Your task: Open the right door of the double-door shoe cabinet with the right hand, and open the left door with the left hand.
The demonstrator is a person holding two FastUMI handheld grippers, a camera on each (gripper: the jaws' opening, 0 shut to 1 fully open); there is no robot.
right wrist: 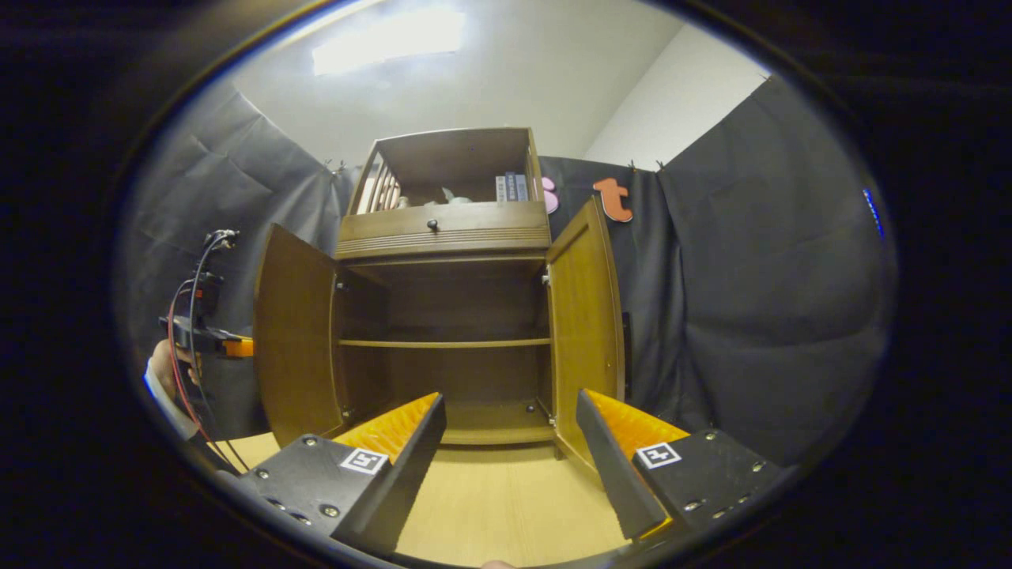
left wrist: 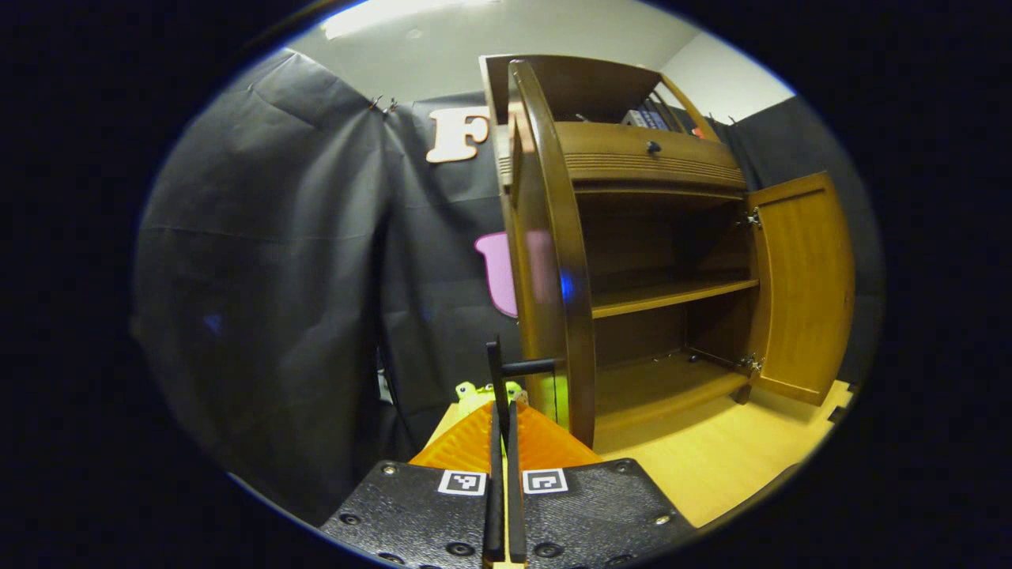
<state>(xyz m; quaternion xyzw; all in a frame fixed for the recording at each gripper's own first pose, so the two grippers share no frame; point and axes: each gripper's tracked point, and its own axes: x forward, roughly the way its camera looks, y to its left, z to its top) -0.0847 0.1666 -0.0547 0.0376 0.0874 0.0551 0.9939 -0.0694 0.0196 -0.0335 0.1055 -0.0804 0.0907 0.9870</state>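
Observation:
The brown wooden shoe cabinet point(right wrist: 443, 237) stands in front of me with both doors swung out. In the left gripper view the left door point(left wrist: 553, 261) shows edge-on, and my left gripper point(left wrist: 504, 411) is shut on its thin black handle point(left wrist: 522, 367). The right door point(left wrist: 806, 284) hangs wide open farther off. In the right gripper view my right gripper point(right wrist: 510, 466) is open and holds nothing, low in front of the cabinet and apart from the right door point(right wrist: 585, 316). The left door point(right wrist: 296, 332) stands open, with the left gripper point(right wrist: 205, 340) and a hand point(right wrist: 162, 371) behind it.
Inside the cabinet is one bare shelf point(right wrist: 443, 343). Above it is a drawer with a dark knob point(right wrist: 432, 224), and books point(right wrist: 512, 187) stand in the top compartment. The cabinet rests on a light wooden floor point(right wrist: 506, 490). Black cloth walls close in on both sides.

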